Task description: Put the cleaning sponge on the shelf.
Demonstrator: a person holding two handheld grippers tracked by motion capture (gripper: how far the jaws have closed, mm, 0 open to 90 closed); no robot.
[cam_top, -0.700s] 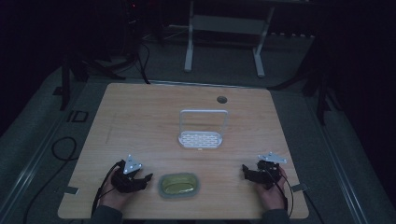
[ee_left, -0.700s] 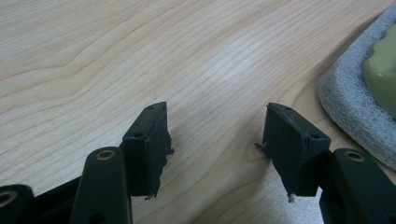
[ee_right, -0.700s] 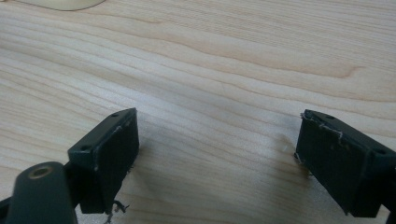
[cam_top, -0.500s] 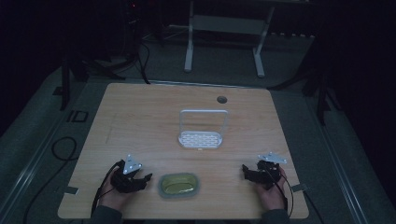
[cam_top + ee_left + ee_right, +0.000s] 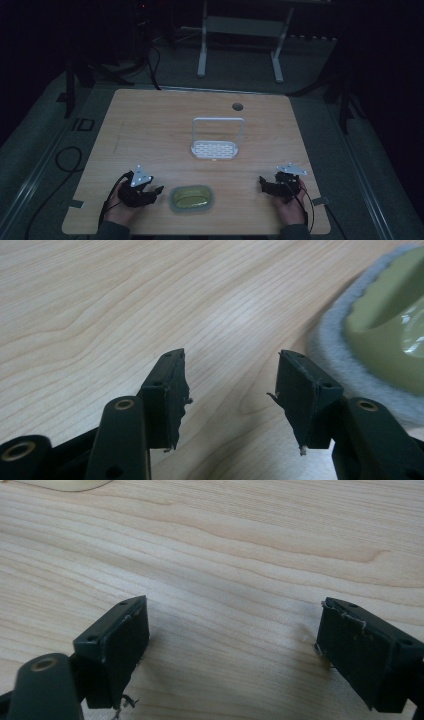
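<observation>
A green oval dish (image 5: pixel 192 198) with a grey rim sits near the table's front edge, between both hands. In the left gripper view the green oval dish (image 5: pixel 385 325) lies just right of the jaws. My left gripper (image 5: pixel 155 191) rests low on the wood left of the dish, open and empty; its left gripper (image 5: pixel 230 395) jaws stand apart over bare wood. My right gripper (image 5: pixel 262 182) rests at the front right, open; the right gripper (image 5: pixel 232 650) holds nothing. A white rack (image 5: pixel 215 145) with an upright handle stands at mid-table.
The wooden table (image 5: pixel 150 125) has a round cable hole (image 5: pixel 237 106) near its far edge. A metal stand (image 5: pixel 240 45) is on the floor behind the table. A pale object's edge (image 5: pixel 65 484) shows at the top left of the right gripper view.
</observation>
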